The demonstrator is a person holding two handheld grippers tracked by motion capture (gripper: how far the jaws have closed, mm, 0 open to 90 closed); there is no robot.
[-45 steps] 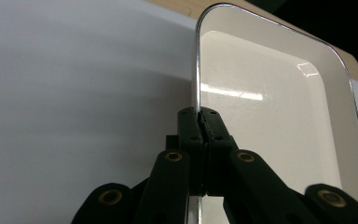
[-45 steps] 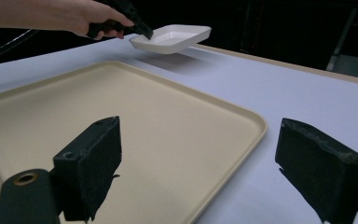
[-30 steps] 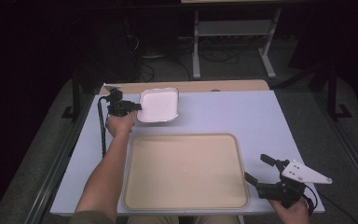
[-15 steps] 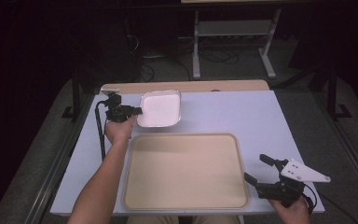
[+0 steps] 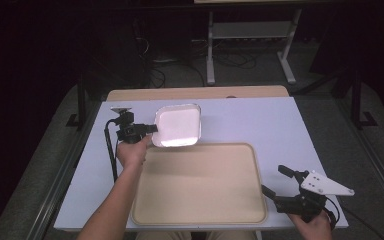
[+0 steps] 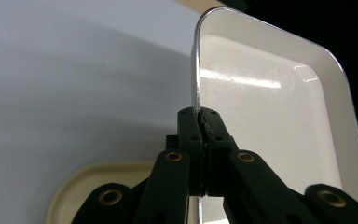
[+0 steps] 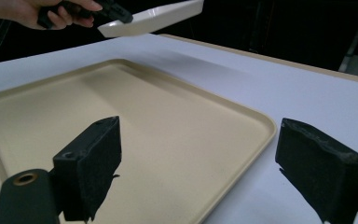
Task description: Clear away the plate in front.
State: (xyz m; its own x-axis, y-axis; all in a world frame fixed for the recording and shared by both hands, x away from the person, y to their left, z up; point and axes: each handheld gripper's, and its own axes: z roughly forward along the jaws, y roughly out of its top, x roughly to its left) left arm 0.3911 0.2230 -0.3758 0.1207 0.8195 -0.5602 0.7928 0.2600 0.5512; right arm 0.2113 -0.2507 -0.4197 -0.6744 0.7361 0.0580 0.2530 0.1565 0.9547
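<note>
A lab or test room is suggested by a plain white table (image 5: pixel 280 125) set on grey carpet, a metal stand (image 5: pixel 250 45) with loose cables (image 5: pixel 170 60) behind, and dark surroundings.

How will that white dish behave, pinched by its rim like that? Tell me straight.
The white dish probably stays stiff: it juts out level from the left gripper, unsagging. Its glossy surface could slip between the pads. Held at one edge, it may droop or swing.
</note>
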